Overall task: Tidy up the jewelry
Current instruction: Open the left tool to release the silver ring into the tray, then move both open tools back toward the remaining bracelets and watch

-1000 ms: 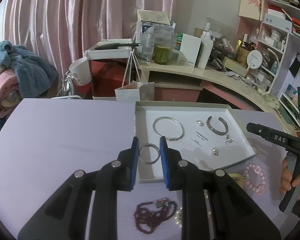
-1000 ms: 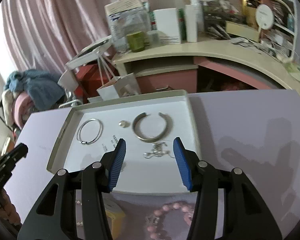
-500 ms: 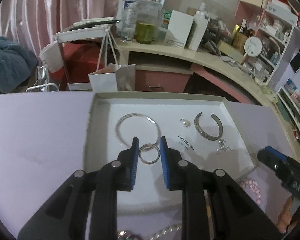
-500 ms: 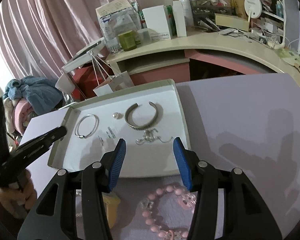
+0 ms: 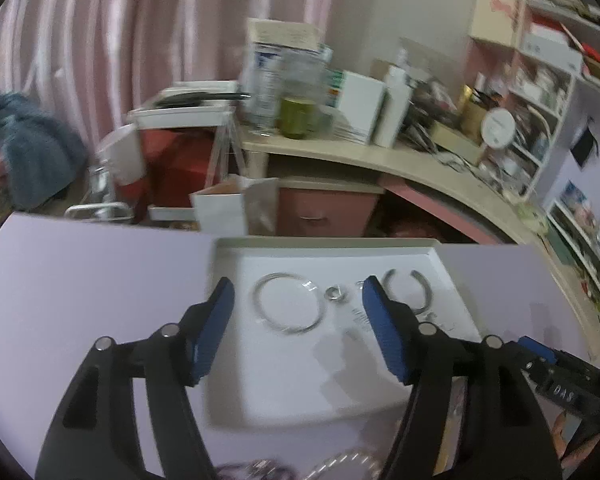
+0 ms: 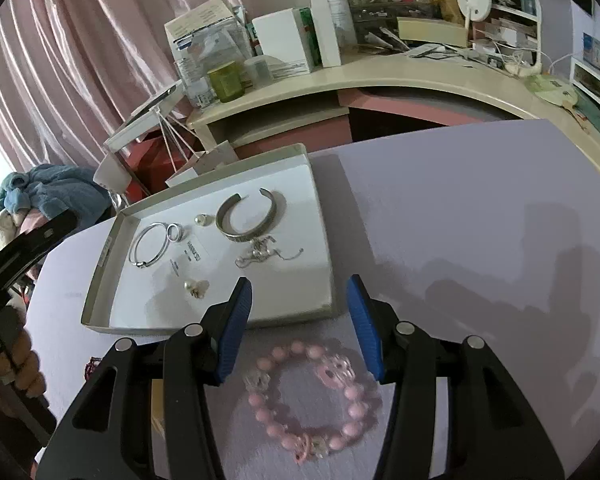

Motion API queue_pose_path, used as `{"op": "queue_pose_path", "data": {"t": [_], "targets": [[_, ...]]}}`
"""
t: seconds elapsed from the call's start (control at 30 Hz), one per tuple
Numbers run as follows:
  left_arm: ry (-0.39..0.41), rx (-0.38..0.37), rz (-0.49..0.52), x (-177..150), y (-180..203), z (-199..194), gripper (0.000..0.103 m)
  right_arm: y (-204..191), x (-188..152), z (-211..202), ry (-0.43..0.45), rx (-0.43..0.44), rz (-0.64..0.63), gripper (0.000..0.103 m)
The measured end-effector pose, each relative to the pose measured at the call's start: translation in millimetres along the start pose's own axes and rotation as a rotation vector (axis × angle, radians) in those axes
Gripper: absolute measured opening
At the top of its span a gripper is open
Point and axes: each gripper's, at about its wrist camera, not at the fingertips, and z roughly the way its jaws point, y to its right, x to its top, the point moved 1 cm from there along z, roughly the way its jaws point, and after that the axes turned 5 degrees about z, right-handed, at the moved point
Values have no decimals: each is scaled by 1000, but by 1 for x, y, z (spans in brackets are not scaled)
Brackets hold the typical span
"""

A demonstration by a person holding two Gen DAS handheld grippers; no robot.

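Note:
A white tray (image 5: pixel 436 246) (image 6: pixel 316 240) on the lilac table holds a thin silver bangle (image 5: pixel 286 306) (image 6: pixel 148 246), a small silver ring (image 5: pixel 336 294) (image 6: pixel 175 233), an open silver cuff (image 5: pixel 406 292) (image 6: pixel 246 218), a pearl (image 6: pixel 202 220), a chain (image 6: pixel 260 256) and a pearl earring (image 6: pixel 196 287). My left gripper (image 5: pixel 296 312) is open and empty above the tray. My right gripper (image 6: pixel 300 316) is open and empty above a pink bead bracelet (image 6: pixel 312 396) that lies on the table in front of the tray.
A dark bead strand and pearls (image 5: pixel 300 468) lie at the table's near edge. Behind the table stand a cluttered curved desk (image 6: pixel 380 76), a white paper bag (image 5: pixel 228 208), shelves (image 5: pixel 540 80) and pink curtains. The other gripper shows at the right (image 5: pixel 560 384) and at the left (image 6: pixel 20 248).
My left gripper has opened and let go of the small silver ring, which now lies in the tray beside the bangle. My right gripper has drawn back over the pink bracelet.

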Motion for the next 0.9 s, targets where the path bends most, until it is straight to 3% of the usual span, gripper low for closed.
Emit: {"op": "queue_pose_path", "data": {"t": [0.17, 0.43, 0.67, 0.9], "targets": [[43, 97, -65, -25, -40, -43, 78, 4, -9, -14, 15, -8, -2, 51], [22, 219, -144, -75, -77, -80, 84, -9, -42, -26, -12, 34, -46, 51], [-49, 252, -206, -116, -86, -86, 84, -35, -76, -24, -80, 97, -93, 51], [-44, 243, -220, -123, -89, -89, 84, -75, -90, -7, -151, 135, -169, 53]]}}
